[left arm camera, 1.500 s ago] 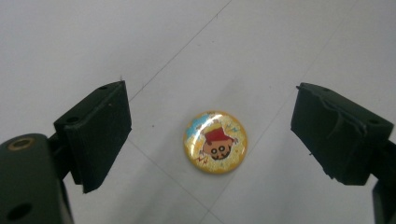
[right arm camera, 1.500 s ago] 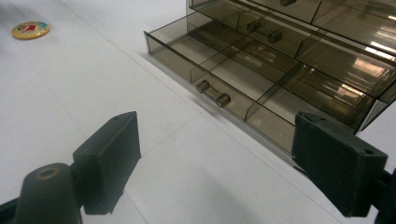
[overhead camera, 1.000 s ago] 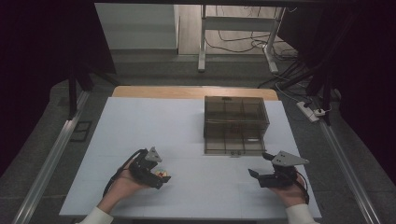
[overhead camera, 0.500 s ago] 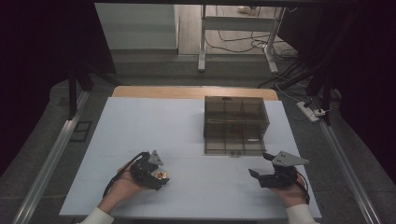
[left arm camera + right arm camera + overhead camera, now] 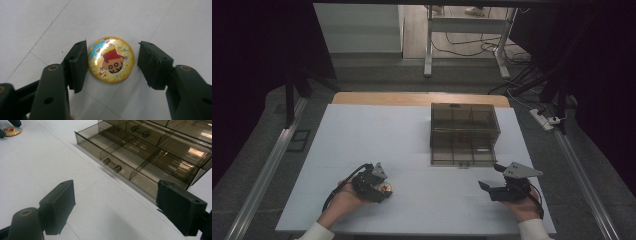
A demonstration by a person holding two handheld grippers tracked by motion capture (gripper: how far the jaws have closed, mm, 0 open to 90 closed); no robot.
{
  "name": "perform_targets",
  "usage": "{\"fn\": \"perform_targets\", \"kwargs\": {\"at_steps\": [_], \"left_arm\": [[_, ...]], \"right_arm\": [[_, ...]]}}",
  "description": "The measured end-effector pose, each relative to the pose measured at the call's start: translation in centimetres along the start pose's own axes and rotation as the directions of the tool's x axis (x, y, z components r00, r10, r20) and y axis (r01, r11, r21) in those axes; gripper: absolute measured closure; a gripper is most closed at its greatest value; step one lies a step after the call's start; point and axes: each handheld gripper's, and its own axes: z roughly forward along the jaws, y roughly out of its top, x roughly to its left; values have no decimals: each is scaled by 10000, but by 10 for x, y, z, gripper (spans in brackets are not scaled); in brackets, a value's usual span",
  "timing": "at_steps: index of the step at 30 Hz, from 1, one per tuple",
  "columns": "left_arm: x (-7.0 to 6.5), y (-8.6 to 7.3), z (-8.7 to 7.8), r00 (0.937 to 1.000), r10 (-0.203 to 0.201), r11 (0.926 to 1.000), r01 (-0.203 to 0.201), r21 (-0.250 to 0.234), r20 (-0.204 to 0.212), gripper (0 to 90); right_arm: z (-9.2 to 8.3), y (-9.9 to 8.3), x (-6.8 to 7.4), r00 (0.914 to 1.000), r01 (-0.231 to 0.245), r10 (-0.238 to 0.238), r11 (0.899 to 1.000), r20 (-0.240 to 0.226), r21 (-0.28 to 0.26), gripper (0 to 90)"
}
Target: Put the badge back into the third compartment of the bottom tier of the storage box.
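Pick step by the look of it: left gripper [image 5: 111, 66] fingers spread around badge [image 5: 111, 59] flat on counter [image 5: 412, 130], well left of open drawer box [image 5: 463, 134]; right gripper [image 5: 117, 206] agape, empty; next: close squarely.

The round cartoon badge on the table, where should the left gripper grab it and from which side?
Grip the badge across its rim, coming down from above. It lies flat on the white table with a domed, glossy face, so only the thin edge offers a hold. The left gripper already straddles it, one jaw at the rim, the other apart. Closing low, near the table, seems best.
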Motion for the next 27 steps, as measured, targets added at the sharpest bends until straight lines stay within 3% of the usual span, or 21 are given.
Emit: {"fn": "perform_targets", "kwargs": {"at_steps": [16,27], "left_arm": [[0,0,-2,9998,12,9999,-14,-100,-218,461],[6,-6,-20,9991,-419,9922,403,-1180,-111,460]], "right_arm": [[1,-1,0,10000,66,-67,9999,18,86,156],[1,-2,-1,10000,9,-9,10000,95,82,157]]}}
